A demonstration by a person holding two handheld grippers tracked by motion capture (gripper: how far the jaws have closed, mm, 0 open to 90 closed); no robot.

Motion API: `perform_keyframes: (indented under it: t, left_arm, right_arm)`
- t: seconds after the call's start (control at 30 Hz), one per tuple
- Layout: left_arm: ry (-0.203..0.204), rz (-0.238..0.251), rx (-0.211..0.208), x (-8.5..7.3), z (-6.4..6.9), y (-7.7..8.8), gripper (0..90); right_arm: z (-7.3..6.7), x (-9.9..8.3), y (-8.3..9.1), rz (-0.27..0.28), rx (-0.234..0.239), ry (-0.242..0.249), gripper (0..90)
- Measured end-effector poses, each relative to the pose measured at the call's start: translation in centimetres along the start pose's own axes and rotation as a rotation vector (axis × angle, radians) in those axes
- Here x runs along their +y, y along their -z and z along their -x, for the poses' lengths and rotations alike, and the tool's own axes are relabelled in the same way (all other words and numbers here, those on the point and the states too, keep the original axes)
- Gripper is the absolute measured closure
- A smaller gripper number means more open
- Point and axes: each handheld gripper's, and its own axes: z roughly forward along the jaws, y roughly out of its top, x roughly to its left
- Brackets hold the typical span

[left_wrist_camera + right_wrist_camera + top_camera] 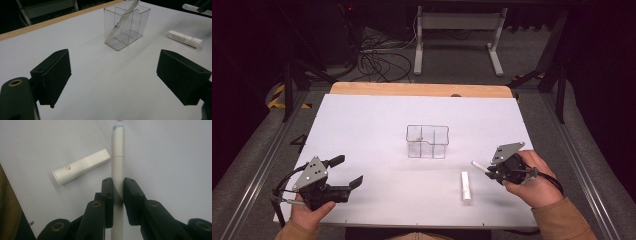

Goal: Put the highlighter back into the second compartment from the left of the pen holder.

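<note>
A: Fingers first. Right gripper (118, 192) has its two black pads pinching a white pen (117, 162) by the barrel, one pad on each side, no gap to see in the right gripper view.

B: Pen pose?

A: It runs straight out past the jaws, pale blue tip at the far end. From the high view the right gripper (486, 171) sits at the near right of the table, and the pen (478, 166) sticks out to the left, clear of the surface.

B: Left one?

A: Left gripper (348, 171) has its fingers (53, 72) spread wide, nothing between them, just bare white table (105, 82). Near left corner, held in the person's left hand (309, 212).

B: What's under the pen?

A: White tube (81, 166), lying flat on the table, just beside the pen barrel in the right gripper view, cap end pointing away from the gripper. In the high view the tube (466, 185) lies lengthwise a little left of the right gripper, apart from it.

B: Farther out?

A: Clear plastic organizer (427, 141), mid table, upright, split into compartments. One slim whitish item (119, 22) leans inside it, tilted, top poking over the rim. Can't tell what it is.

B: Beyond that?

A: Wooden table edge (422, 89) past the white sheet, then dark floor with cables (379, 60) and a white metal stand (459, 37).
</note>
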Motion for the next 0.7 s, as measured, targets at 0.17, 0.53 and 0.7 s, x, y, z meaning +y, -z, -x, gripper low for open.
perform_keyframes:
  t: [0.17, 0.53, 0.7]
  left_arm:
    - [0.001, 0.0, -0.001, 0.0, 0.0, 0.0, 13.2]
    - [0.003, 0.002, -0.002, 0.0, 0.0, 0.0, 13.2]
    - [0.0, 0.001, -0.002, 0.0, 0.0, 0.1, 13.2]
  right_arm:
    - [0.1, 0.7, 0.6, 0.072, -0.009, -0.044, 79.1]
    - [0.2, 1.9, 1.5, 0.226, -0.016, -0.108, 79.1]
    - [0.4, 2.5, 1.8, 0.288, -0.013, -0.138, 79.1]
